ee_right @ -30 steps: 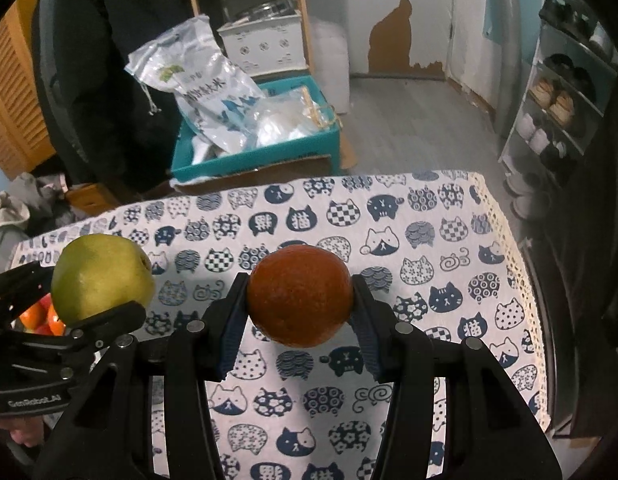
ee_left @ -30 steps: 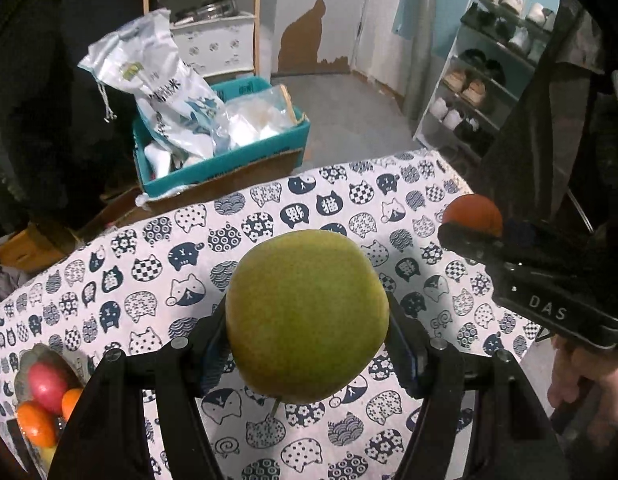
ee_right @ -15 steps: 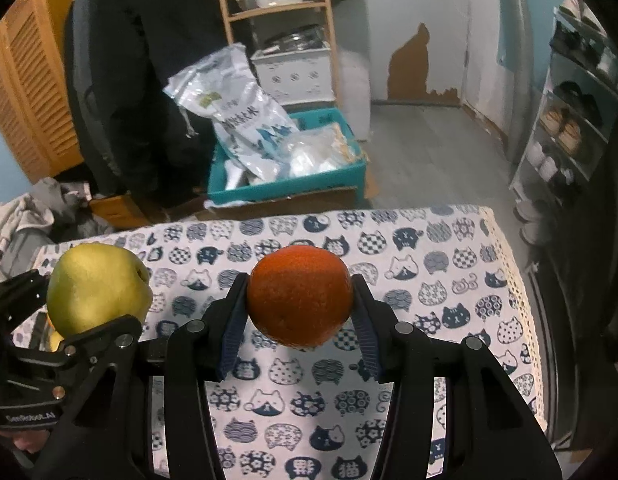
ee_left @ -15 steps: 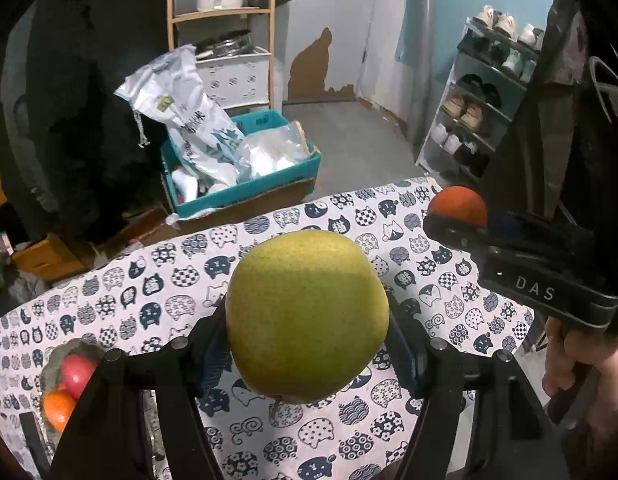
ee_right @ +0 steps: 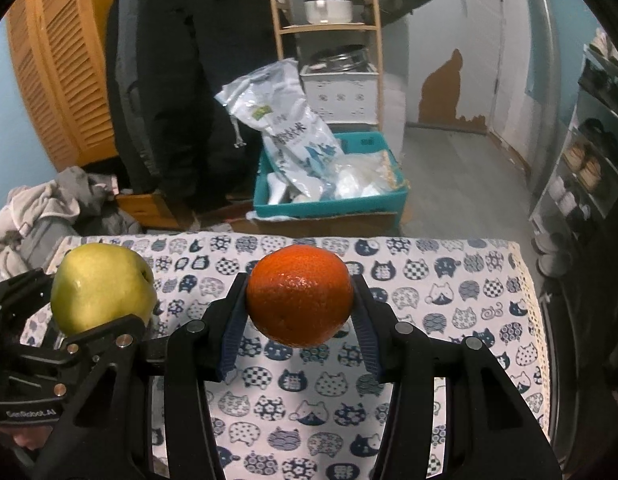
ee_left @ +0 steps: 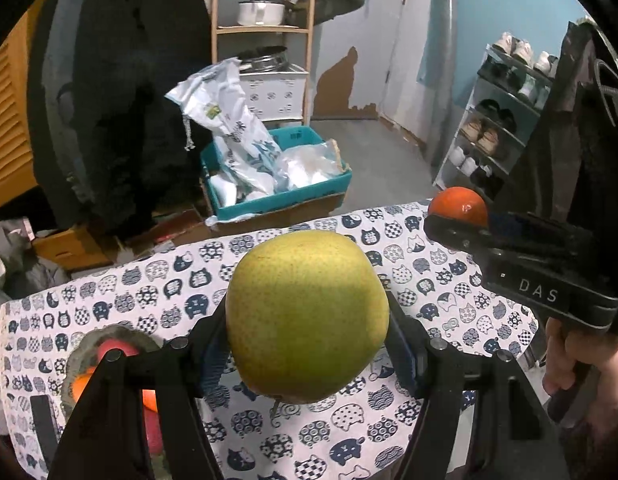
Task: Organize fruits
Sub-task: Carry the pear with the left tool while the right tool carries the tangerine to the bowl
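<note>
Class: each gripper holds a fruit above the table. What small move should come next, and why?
Probably carry the pear in the left gripper down-left to the bowl, which already holds fruit. The right gripper can wait with its orange.

Each fisheye camera looks forward and steeply down along its own gripper fingers, close above the cat-patterned white tablecloth (ee_left: 429,420) (ee_right: 449,320). Both views share that cloth, the teal plastic crate (ee_left: 281,200) (ee_right: 329,206) and the wooden shelf unit (ee_left: 265,30) (ee_right: 329,28) beyond.
</note>
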The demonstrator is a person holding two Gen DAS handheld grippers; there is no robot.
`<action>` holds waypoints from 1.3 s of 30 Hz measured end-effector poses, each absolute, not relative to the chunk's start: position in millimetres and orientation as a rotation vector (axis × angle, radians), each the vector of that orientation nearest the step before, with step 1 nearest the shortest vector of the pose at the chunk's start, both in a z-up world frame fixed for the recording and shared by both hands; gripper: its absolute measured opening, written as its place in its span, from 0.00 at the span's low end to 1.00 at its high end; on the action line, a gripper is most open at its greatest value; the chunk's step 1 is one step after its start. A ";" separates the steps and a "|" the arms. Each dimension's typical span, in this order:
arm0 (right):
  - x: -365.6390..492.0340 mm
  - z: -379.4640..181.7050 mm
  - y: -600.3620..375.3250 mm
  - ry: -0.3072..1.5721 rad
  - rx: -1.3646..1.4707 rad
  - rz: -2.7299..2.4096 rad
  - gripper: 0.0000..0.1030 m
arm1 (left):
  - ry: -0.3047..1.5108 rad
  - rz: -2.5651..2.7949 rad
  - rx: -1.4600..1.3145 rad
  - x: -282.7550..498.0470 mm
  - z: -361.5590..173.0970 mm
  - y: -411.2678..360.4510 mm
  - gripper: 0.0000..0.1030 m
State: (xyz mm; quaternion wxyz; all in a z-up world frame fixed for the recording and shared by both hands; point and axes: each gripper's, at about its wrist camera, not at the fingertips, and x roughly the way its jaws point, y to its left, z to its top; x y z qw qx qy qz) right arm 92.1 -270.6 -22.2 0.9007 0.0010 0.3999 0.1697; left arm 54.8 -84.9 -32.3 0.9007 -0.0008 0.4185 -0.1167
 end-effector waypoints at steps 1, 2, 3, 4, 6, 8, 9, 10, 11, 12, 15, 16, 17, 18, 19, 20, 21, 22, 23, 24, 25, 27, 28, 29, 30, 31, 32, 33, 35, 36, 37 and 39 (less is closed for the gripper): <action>91.9 -21.1 -265.7 0.826 -0.001 0.360 0.48 | 0.865 -0.237 -0.004 53.7 -32.0 -81.5 0.68; 91.7 -20.3 -262.5 0.826 -0.002 0.365 0.48 | 0.866 -0.230 -0.010 52.2 -31.7 -76.1 0.68; 91.8 -19.3 -256.9 0.826 -0.006 0.375 0.48 | 0.866 -0.226 -0.013 51.2 -31.5 -73.0 0.68; 91.6 -18.4 -252.2 0.825 -0.009 0.382 0.48 | 0.866 -0.219 -0.016 50.1 -31.7 -68.4 0.68; 91.9 -17.4 -238.8 0.826 -0.019 0.402 0.48 | 0.870 -0.202 -0.026 48.6 -32.6 -58.0 0.68; 92.9 -18.1 -227.8 0.831 -0.026 0.419 0.48 | 0.875 -0.180 -0.034 47.5 -34.9 -45.7 0.68; 93.7 -19.0 -219.9 0.834 -0.029 0.432 0.48 | 0.877 -0.170 -0.037 47.0 -36.2 -41.0 0.68; 94.4 -19.9 -213.7 0.839 -0.032 0.443 0.48 | 0.880 -0.155 -0.044 46.4 -37.3 -33.7 0.68; 95.8 -21.3 -205.8 0.846 -0.034 0.455 0.48 | 0.883 -0.141 -0.053 45.6 -38.4 -25.8 0.68; 96.6 -22.7 -198.1 0.852 -0.037 0.467 0.48 | 0.885 -0.131 -0.061 45.0 -39.1 -20.0 0.68; 98.5 -25.9 -175.6 0.862 -0.051 0.501 0.48 | 0.890 -0.092 -0.080 40.3 -42.6 1.0 0.68; 98.2 -25.9 -169.4 0.864 -0.055 0.509 0.48 | 0.893 -0.080 -0.086 38.5 -44.5 8.2 0.68; 98.6 -26.3 -160.3 0.867 -0.061 0.522 0.48 | 0.897 -0.067 -0.094 36.6 -46.3 14.8 0.68; 98.6 -26.4 -153.2 0.869 -0.064 0.532 0.48 | 0.902 -0.053 -0.105 34.5 -48.5 22.7 0.68; 98.5 -26.2 -148.1 0.870 -0.065 0.539 0.48 | 0.907 -0.042 -0.114 32.9 -50.5 29.3 0.68; 98.3 -26.0 -141.5 0.870 -0.067 0.550 0.48 | 0.912 -0.028 -0.122 30.2 -52.8 37.4 0.68; 97.9 -25.4 -132.4 0.869 -0.072 0.563 0.48 | 0.915 -0.019 -0.125 27.7 -54.6 43.4 0.68; 98.5 -25.3 -127.7 0.869 -0.075 0.570 0.48 | 0.918 -0.007 -0.129 25.1 -56.6 49.7 0.68; 97.6 -25.3 -120.4 0.869 -0.080 0.581 0.48 | 0.922 0.003 -0.134 22.4 -58.7 56.1 0.68; 96.7 -25.6 -111.2 0.869 -0.089 0.595 0.48 | 0.925 0.011 -0.139 20.3 -60.7 61.3 0.68; 96.5 -25.9 -106.4 0.869 -0.095 0.602 0.48 | 0.928 0.021 -0.148 17.7 -63.2 68.1 0.68; 95.7 -28.0 -92.4 0.873 -0.112 0.622 0.48 | 0.937 0.038 -0.164 14.2 -67.8 79.8 0.68; 95.4 -29.5 -85.3 0.875 -0.120 0.632 0.48 | 0.941 0.046 -0.171 12.8 -69.9 85.0 0.68; 94.5 -30.5 -81.3 0.877 -0.125 0.638 0.48 | 0.944 0.058 -0.179 10.6 -72.5 91.7 0.68; 94.0 -32.9 -74.1 0.883 -0.134 0.647 0.48 | 0.947 0.066 -0.185 10.2 -74.4 96.8 0.68; 93.3 -34.3 -70.5 0.886 -0.138 0.651 0.48 | 0.950 0.073 -0.192 8.9 -76.2 101.4 0.68; 93.5 -36.4 -65.1 0.891 -0.144 0.657 0.48 | 0.954 0.081 -0.200 7.4 -79.0 106.9 0.68; 93.4 -39.4 -58.6 0.899 -0.150 0.666 0.48 | 0.957 0.087 -0.205 7.2 -81.0 110.2 0.68; 93.3 -43.2 -50.8 0.910 -0.157 0.677 0.48 | 0.970 0.106 -0.219 6.9 -87.6 118.5 0.68; 93.5 -46.3 -45.1 0.917 -0.161 0.686 0.48 | 0.976 0.110 -0.226 6.6 -90.5 122.0 0.68; 93.6 -47.9 -42.1 0.921 -0.164 0.689 0.48 | 0.984 0.116 -0.236 6.5 -94.2 126.1 0.68; 93.5 -53.6 -33.1 0.936 -0.172 0.700 0.48 | 0.998 0.128 -0.249 6.6 -100.6 134.1 0.68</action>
